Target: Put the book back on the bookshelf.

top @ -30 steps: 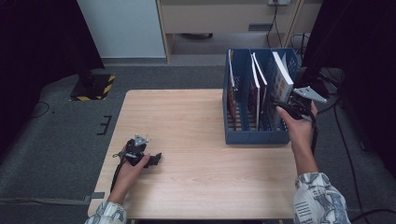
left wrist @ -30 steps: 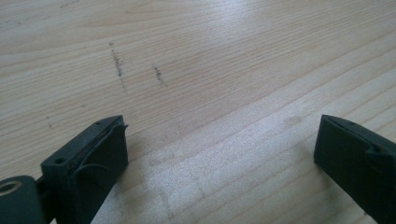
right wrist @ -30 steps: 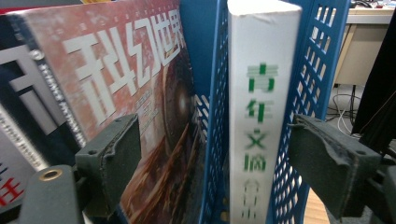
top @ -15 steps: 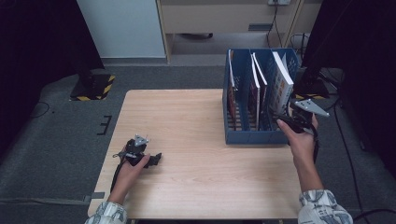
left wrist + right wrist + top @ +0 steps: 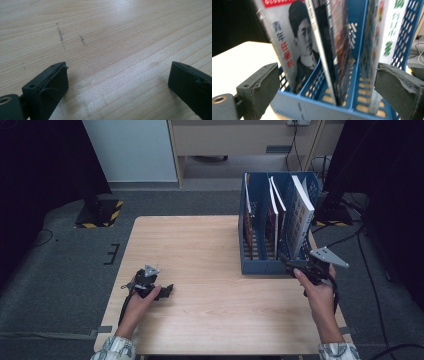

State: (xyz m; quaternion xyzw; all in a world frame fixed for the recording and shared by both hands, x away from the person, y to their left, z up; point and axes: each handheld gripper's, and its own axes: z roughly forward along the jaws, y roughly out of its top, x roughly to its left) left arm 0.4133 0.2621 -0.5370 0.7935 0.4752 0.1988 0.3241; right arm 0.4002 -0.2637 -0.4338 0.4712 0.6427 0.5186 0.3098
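The wooden tabletop (image 5: 210, 250) carries everything here, pale grain running across it, with a few faint dark scuff marks visible in the left gripper view.

Toward its far right edge stands a blue file rack (image 5: 260, 262) with slotted walls and several upright compartments. It holds magazines standing on end: one with a white cover (image 5: 299, 217) leans in the rightmost compartment and rises well above the rack's rim, a red and dark one (image 5: 272, 217) stands in the middle, and another (image 5: 247, 220) sits against the left wall. In the right gripper view the nearest cover shows a printed portrait with blue characters beside it, and a white cover with green characters stands at the far right; the picture is blurred, so how many magazines there are in all is hard to say.

The right tongs (image 5: 291, 266), held in the person's right hand (image 5: 317, 290), sit just at the rack's near right corner. Their jaws have just been opening and now stand wide apart, with nothing gripped; the rack's front edge lies beyond them.

The left tongs (image 5: 167, 291) rest low on the tabletop near its front left, well apart from the rack, in the person's left hand (image 5: 142, 292). Their jaws also stand wide, with bare wood between them.
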